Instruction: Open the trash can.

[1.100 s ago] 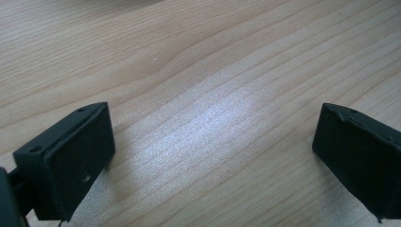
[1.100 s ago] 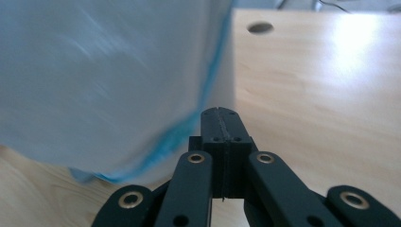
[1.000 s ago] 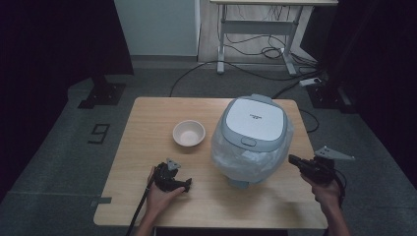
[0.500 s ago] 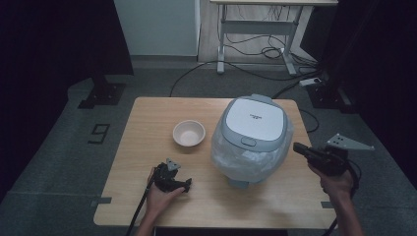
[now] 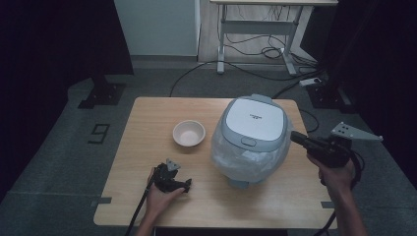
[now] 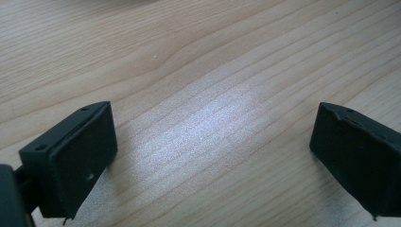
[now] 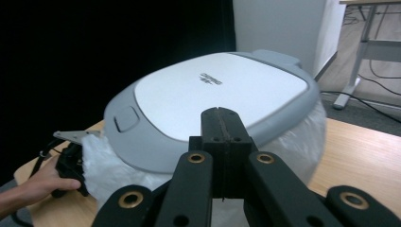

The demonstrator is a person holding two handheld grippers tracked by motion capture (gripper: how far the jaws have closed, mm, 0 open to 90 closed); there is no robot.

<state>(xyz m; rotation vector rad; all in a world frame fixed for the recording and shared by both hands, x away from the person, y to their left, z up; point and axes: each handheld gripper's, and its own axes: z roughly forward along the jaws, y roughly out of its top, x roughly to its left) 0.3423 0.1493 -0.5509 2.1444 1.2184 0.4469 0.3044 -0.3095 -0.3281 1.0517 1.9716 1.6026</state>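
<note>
Black right gripper (image 5: 297, 137) is up off the table, jaws pressed together on nothing, pointing at the rounded grey-and-white rice cooker (image 5: 252, 137), just short of its lid. Cooker sits right of centre on the light wooden table (image 5: 147, 113), body wrapped in clear plastic. Left gripper (image 5: 187, 185) rests on the wood near the front edge, jaws wide apart, empty. Small pale bowl (image 5: 189, 132) left of the cooker.
</note>
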